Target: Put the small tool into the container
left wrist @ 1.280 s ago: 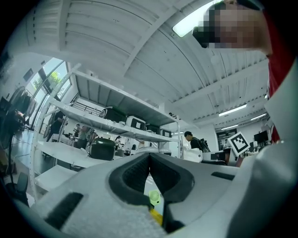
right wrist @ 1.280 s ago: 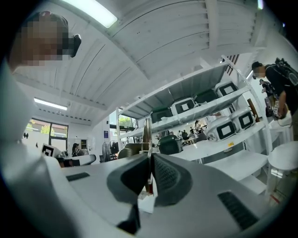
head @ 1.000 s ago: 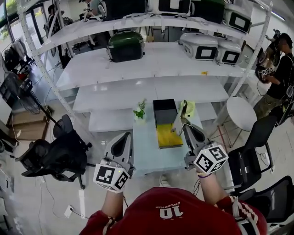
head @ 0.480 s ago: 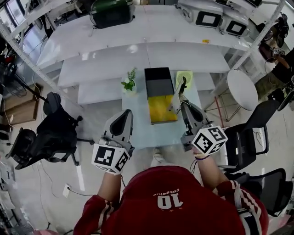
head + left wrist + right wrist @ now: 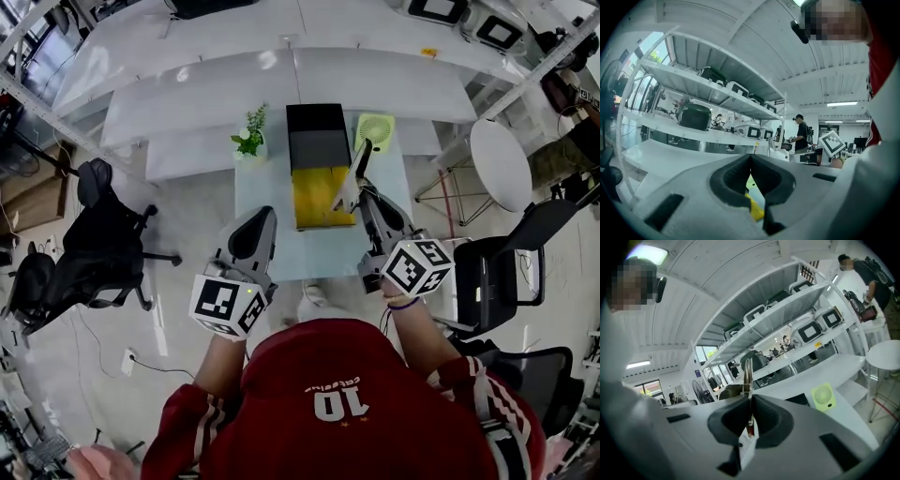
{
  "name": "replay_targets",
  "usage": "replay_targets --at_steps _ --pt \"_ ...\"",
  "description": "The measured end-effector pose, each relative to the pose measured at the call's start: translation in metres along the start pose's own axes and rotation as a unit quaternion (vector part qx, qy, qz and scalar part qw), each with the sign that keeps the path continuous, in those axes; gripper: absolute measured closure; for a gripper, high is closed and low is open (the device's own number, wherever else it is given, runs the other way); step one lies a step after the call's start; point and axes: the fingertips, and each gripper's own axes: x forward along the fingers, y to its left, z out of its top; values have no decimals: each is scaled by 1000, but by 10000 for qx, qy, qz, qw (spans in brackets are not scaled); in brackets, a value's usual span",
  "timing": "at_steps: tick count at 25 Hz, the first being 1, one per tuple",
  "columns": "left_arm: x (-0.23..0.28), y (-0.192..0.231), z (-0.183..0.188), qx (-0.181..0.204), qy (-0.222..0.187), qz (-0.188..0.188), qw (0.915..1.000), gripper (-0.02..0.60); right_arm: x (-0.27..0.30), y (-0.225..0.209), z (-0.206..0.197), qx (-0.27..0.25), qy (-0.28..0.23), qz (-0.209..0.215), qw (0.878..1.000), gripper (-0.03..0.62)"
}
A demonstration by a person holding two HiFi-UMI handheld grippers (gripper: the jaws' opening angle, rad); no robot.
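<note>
Two claws hang over a small table (image 5: 281, 258). The right claw (image 5: 360, 189) (image 5: 749, 401) is squeezed tight on the small tool (image 5: 354, 173) (image 5: 747, 371). The tool is a thin thing with a white bottom part and a metal top part. The metal part sticks out far past the tips of the claw. The left claw (image 5: 262, 214) (image 5: 750, 159) is pinched closed with nothing in it. It hangs well off to the left of the right claw.

The black box (image 5: 317, 141) sits ahead of the right claw and a bit to its left. A yellow tray (image 5: 314, 197) lies just left of the claw tips, right up against the near side of the box. A green fan (image 5: 375, 131) (image 5: 821, 396) stands ahead of the claw, beside the box.

I think the tool is not in the box yet. Some things could go wrong from here:

- The claw grips only the low end of the tool, so a fast move could make the tool tip or slip out.
- If the claw lets go too soon, the tool would land on the yellow tray or the table.
- The long metal end could bump the box wall or knock the fan.
</note>
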Motion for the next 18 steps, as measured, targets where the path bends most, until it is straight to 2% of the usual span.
replay_targets --at_steps 10,18 --pt "42 3 -39 -57 255 75 9996 583 34 -63 -57 897 579 -139 9942 586" --pt "73 8 -65 -70 486 21 9988 583 53 -112 -106 1341 1053 -438 9844 586"
